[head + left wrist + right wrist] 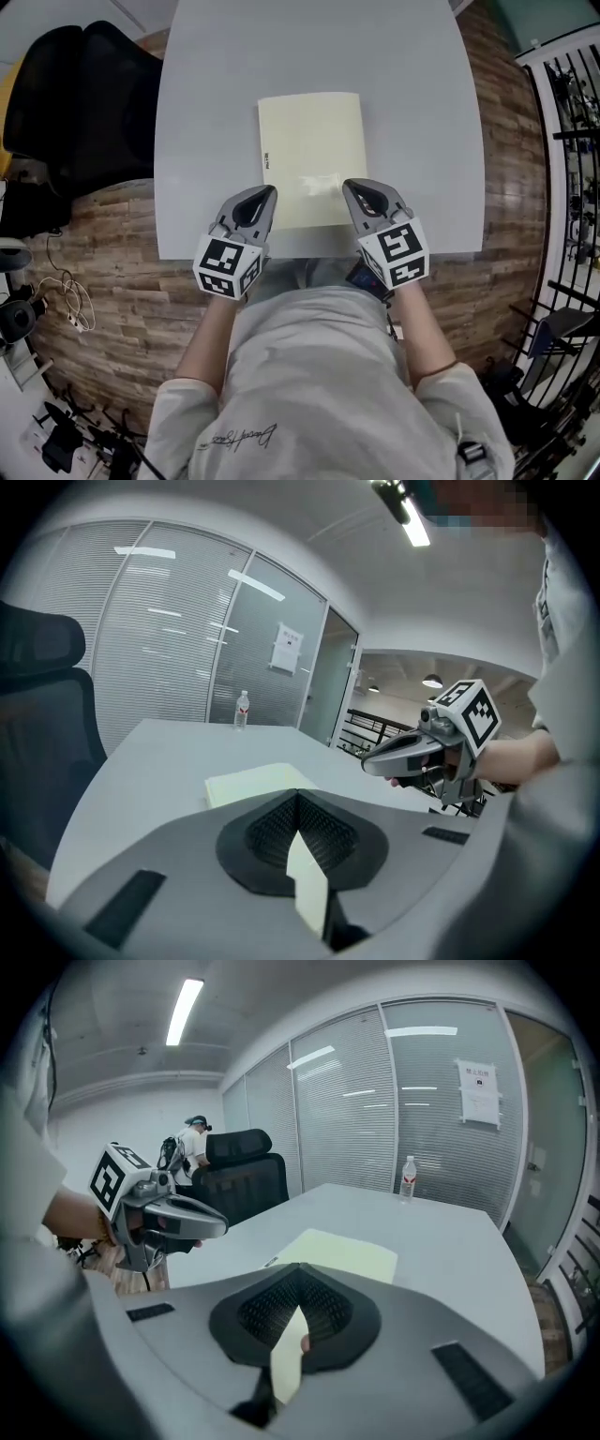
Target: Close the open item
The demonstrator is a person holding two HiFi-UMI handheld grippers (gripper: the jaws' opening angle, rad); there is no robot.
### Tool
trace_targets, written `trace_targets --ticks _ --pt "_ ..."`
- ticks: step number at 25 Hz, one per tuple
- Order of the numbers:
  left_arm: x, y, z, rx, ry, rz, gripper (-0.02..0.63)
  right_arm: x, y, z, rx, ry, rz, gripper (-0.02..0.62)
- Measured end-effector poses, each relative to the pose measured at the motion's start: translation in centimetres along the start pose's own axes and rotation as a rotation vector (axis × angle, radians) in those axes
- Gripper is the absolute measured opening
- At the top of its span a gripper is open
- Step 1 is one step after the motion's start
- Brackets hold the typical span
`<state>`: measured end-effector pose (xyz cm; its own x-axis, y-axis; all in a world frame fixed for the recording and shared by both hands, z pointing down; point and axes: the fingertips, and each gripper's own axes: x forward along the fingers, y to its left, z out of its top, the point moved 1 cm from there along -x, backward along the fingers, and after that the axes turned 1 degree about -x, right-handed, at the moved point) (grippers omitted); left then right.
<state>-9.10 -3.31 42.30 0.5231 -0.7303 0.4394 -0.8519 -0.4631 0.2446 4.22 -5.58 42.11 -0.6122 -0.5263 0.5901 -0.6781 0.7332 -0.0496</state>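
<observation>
Book [311, 155] lies flat on the worktop [216, 94], seemingly closed; left gripper [266, 192] and right gripper [350, 188], fingers pinched together and empty, sit at its near edge, probably to flatten the cover.

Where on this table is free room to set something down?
Bare table left of the yellow folder, right of it, and beyond it toward the bottle. Crowded: the near edge, with the left gripper and right gripper at the folder.
</observation>
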Motion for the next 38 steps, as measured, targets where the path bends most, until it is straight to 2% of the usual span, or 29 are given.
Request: trace_targets --ticks 12,24,38 --pt "-3.2 -1.5 2.6 -0.006 -0.084 -0.001 0.009 -4.0 2.0 3.3 0.020 -0.126 0.032 0.013" --pt "-2.9 -2.5 4.3 0.051 -0.106 -0.034 0.009 -4.1 2.9 3.7 0.024 -0.144 0.041 0.012" --pt "-3.0 -3.1 4.6 0.058 -0.106 -0.055 0.009 -3.8 3.8 3.9 0.034 -0.154 0.062 0.012"
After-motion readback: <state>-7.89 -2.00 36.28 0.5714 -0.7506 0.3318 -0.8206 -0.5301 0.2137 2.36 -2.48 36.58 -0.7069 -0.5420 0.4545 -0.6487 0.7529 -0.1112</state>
